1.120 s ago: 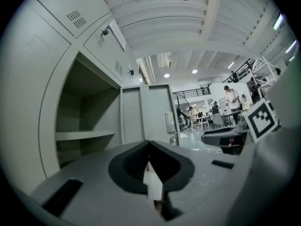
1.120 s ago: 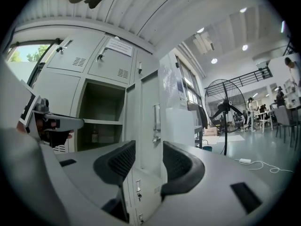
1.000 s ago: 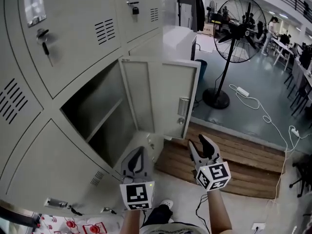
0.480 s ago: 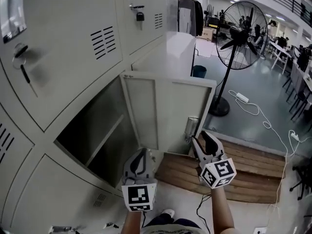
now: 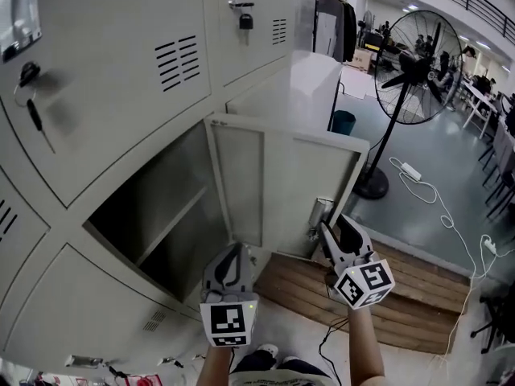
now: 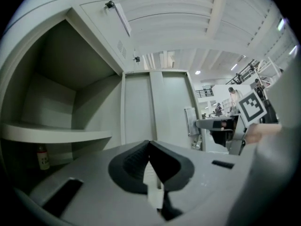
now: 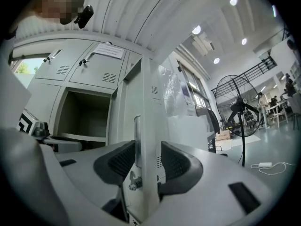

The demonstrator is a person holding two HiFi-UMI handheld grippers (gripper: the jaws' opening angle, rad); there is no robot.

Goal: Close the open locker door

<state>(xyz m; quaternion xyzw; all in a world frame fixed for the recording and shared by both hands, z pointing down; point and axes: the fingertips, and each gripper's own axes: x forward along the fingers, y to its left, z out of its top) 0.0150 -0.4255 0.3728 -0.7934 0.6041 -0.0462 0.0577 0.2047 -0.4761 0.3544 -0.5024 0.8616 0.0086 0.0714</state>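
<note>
- The locker door (image 5: pixel 282 185) stood swung well out from its compartment (image 5: pixel 153 215), hinged on the side nearer the lockers, with its free edge pointing toward the person.
- A latch plate (image 5: pixel 320 213) sat on that free edge, low down.
- The right gripper (image 5: pixel 336 225) had its jaws set either side of the free edge at the latch plate. In the right gripper view the edge of the door (image 7: pixel 146 126) ran up between the two pads, which looked closed on it or very nearly so.
- The left gripper (image 5: pixel 232 252) hung in front of the open compartment, apart from the door. Its jaws were together with nothing between them.
- Inside, a shelf (image 6: pixel 56 134) crossed the compartment, and a small bottle (image 6: pixel 43 158) stood below it in the corner.
- Further out, a wooden step (image 5: pixel 402 289) lay on the floor beside the lockers, and a standing fan (image 5: pixel 414 67) stood well beyond it.
- Judged from this, the task was only begun: the door's edge was taken hold of, but the whole swing back to the frame and the final push to seat the door remained.
</note>
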